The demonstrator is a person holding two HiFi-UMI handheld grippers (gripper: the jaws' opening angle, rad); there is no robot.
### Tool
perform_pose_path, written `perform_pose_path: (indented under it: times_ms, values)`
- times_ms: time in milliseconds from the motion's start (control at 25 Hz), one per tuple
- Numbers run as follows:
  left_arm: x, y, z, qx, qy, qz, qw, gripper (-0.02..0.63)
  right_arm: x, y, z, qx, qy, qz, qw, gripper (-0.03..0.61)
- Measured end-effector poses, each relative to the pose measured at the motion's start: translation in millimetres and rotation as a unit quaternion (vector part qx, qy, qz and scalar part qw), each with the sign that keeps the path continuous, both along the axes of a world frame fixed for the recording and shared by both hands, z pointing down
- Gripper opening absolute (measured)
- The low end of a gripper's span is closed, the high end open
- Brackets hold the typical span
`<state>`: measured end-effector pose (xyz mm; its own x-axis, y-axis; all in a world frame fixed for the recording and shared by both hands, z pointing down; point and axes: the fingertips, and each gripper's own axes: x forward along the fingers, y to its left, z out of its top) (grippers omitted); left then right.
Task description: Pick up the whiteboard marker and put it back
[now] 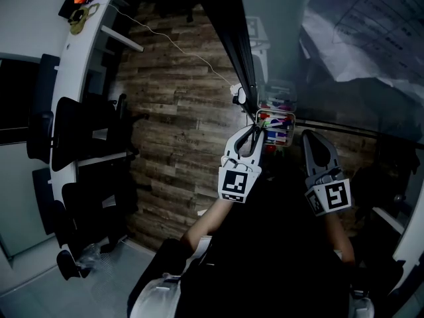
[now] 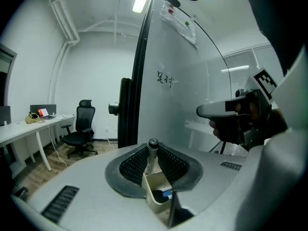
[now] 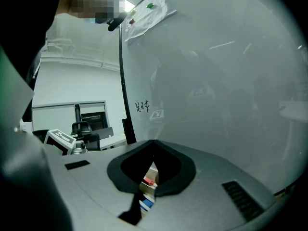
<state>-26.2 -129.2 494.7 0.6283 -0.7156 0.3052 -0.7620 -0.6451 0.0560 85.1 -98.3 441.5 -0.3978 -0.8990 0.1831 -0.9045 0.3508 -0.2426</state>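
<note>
Nearest the lens, the left gripper was clenched on the whiteboard marker, its ribbed pads pressing the barrel from both sides. The marker stood upright, its long axis close to vertical. Its rounded dark end was up at the jaw tips, and its lower end dropped behind the near rim of the cream marker holder, where something blue lay at the bottom.

Going rightward in that view, a desk ran along the far wall and a black office chair stood beside it. Next came the black frame post at the left edge of the whiteboard, which carried a little handwriting. The right gripper sat level at the far right, well apart from the marker.

The right gripper's own view showed what the left one could not: its jaws were closed on each other with nothing between them. Through the gap under them, a red-ended marker and a blue one lay in the holder.

Only the head view set both grippers side by side above the wooden floor, with the holder's coloured contents just beyond the left jaw tips by the post. It was too dark there to make out the gripped marker.
</note>
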Motion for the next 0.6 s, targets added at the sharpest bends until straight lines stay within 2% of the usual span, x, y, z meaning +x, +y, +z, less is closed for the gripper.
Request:
perform_pose_path:
  times_ms: [600]
  values:
    - [-1.0, -4.0, 11.2, -0.012, 0.000, -0.008, 0.9999, 0.075, 3.9, -0.2, -3.7, 0.006, -0.004, 0.000, 1.000, 0.015]
